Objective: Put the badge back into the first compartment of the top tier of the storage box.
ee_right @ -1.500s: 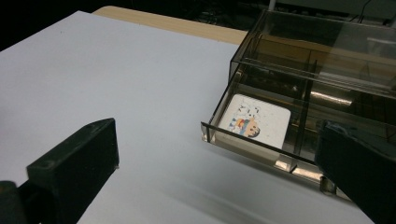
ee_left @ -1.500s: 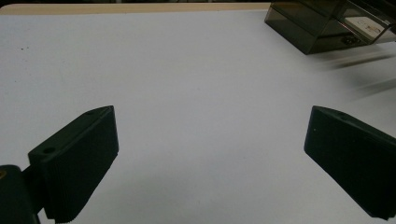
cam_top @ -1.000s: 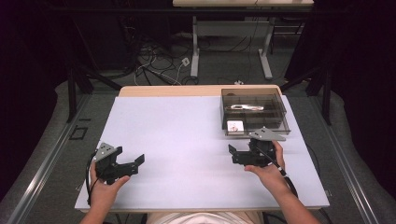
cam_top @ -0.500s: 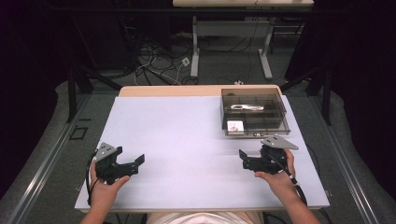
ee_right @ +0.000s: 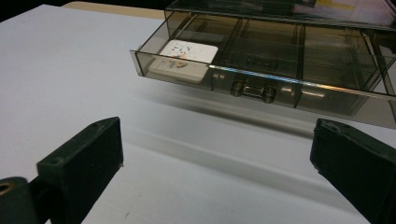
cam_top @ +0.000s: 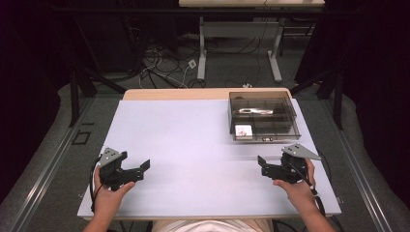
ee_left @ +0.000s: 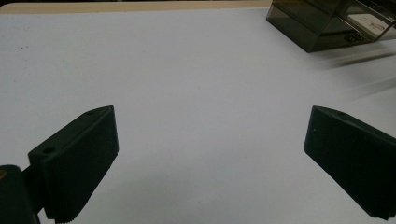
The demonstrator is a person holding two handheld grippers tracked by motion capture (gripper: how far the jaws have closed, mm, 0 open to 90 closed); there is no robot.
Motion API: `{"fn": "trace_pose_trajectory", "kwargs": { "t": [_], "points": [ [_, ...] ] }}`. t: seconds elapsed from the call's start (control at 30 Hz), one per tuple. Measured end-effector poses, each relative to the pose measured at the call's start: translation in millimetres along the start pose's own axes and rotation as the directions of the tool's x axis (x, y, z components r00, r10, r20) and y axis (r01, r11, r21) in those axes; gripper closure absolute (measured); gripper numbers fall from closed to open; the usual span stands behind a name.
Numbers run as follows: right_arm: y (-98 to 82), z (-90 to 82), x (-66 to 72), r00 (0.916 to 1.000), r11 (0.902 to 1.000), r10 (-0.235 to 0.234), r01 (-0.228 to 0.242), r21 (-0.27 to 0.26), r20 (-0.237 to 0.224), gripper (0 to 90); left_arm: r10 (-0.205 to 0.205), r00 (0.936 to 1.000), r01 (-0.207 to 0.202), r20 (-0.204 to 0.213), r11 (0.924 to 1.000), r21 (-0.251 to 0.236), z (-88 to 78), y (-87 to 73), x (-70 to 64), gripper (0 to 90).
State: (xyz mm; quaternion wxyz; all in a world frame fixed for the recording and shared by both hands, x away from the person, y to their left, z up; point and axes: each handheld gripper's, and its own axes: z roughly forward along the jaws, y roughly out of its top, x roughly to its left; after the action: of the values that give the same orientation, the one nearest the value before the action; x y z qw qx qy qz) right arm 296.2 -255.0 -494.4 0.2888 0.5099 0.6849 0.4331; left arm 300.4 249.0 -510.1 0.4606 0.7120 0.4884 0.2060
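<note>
Right hand-held gripper (cam_top: pixel 263 163) near drawer (cam_top: pixel 263 130)

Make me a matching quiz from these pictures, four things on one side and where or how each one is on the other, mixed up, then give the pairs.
Things:
1. left tongs
2. right tongs
3. white card
4. drawer handle

Places or states:
A. lies in the end section of the smoky drawer
B. on the drawer's front wall, facing the person
C. open, over the bare white table at its near left
D. open, just in front of the drawer box

Pairs: 1-C, 2-D, 3-A, 4-B
</note>
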Motion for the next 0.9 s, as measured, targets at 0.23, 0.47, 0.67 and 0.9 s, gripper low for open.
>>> {"fn": "trace_pose_trajectory", "kwargs": {
  "t": [0.23,0.47,0.67,0.9],
  "points": [
    [-7.9,2.6,-8.6,0.9998,0.9999,0.016,-0.016,0.005,0.013,3.8,0.000,1.0000,0.000,0.002,1.0000,-0.002,0.0,0.1,-0.2,2.8],
    [-17.6,9.8,-16.3,0.9992,0.9995,0.030,-0.030,0.012,0.027,3.3,0.002,1.0000,-0.002,0.003,1.0000,-0.002,-1.1,0.2,0.7,2.8],
    [-23.1,12.0,-19.5,0.9985,0.9990,0.041,-0.042,0.018,0.037,3.4,0.003,1.0000,-0.003,0.005,1.0000,-0.002,-1.2,0.3,1.2,2.8],
    [-27.6,17.7,-25.1,0.9969,0.9974,0.060,-0.062,0.036,0.050,4.5,-0.001,1.0000,0.001,0.006,1.0000,-0.004,-0.8,0.5,1.4,2.8]
  ]
}}
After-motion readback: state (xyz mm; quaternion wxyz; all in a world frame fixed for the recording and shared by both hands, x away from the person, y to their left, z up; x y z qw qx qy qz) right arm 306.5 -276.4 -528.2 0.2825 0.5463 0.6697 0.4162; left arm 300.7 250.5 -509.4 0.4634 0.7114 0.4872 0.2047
